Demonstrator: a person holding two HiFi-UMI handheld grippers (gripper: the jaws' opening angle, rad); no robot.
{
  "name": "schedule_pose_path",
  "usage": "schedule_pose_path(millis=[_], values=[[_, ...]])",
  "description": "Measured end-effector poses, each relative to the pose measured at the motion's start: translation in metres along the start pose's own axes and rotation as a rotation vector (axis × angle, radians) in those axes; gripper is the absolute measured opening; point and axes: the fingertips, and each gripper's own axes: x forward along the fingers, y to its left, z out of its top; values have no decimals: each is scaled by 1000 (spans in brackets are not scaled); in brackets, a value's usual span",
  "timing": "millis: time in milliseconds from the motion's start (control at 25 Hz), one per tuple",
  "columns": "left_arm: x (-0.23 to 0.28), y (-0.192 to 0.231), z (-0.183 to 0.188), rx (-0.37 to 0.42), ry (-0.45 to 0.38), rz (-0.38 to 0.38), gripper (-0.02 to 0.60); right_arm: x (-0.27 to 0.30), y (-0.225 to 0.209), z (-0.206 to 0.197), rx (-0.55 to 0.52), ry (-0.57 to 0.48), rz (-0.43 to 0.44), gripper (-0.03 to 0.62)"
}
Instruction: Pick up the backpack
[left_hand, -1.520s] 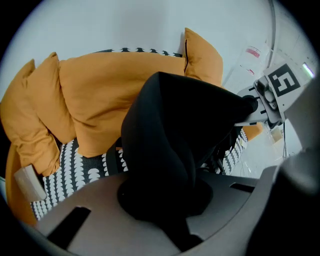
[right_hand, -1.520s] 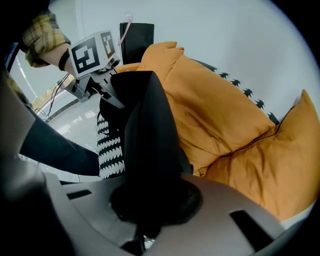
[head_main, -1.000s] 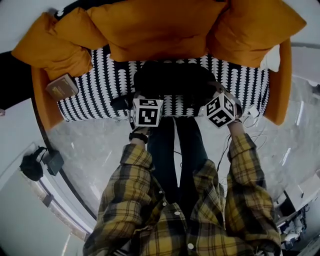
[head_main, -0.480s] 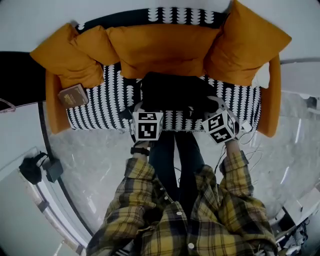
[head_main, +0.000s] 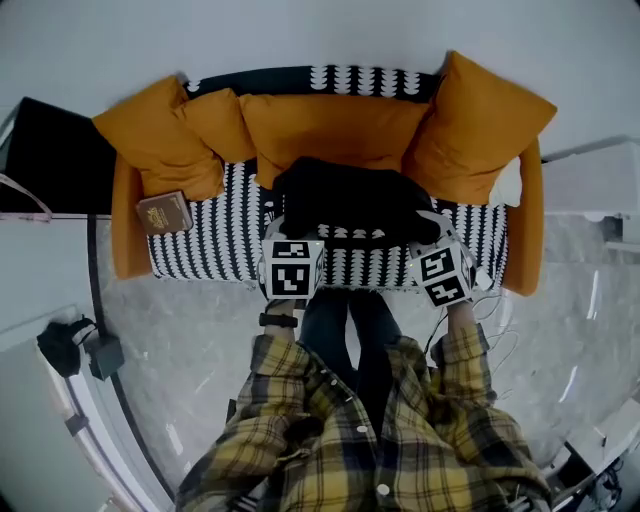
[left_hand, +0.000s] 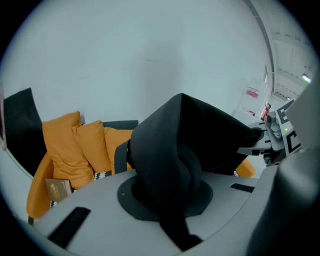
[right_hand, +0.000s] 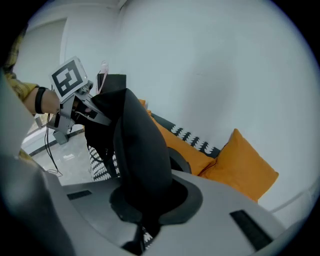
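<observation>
Backpack lift, seen partway up. The black backpack (head_main: 350, 200) and both grippers stand higher than a second ago. The bag, which then lay slumped on the patterned sofa (head_main: 205, 245), now hangs stretched between the grippers in front of the orange cushions (head_main: 330, 125). The jaws of the left gripper (left_hand: 169, 200) are pinched tight on a fold of its black fabric, and those of the right gripper (right_hand: 147, 200) are clamped likewise at the other end. The fabric buries both sets of jaw tips. The marker cubes (head_main: 291, 268) hide the bag's lower edge, so whether it clears the seat cannot be told
</observation>
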Motion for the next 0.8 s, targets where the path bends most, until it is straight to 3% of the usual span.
schedule_pose_path(millis=[400, 800], values=[[-54, -6, 50, 38, -104, -17, 37, -53, -2, 41, 62, -92, -32, 21], [-115, -14, 110, 80, -251, -24, 37, -108, -18, 96, 88, -247, -91, 21]])
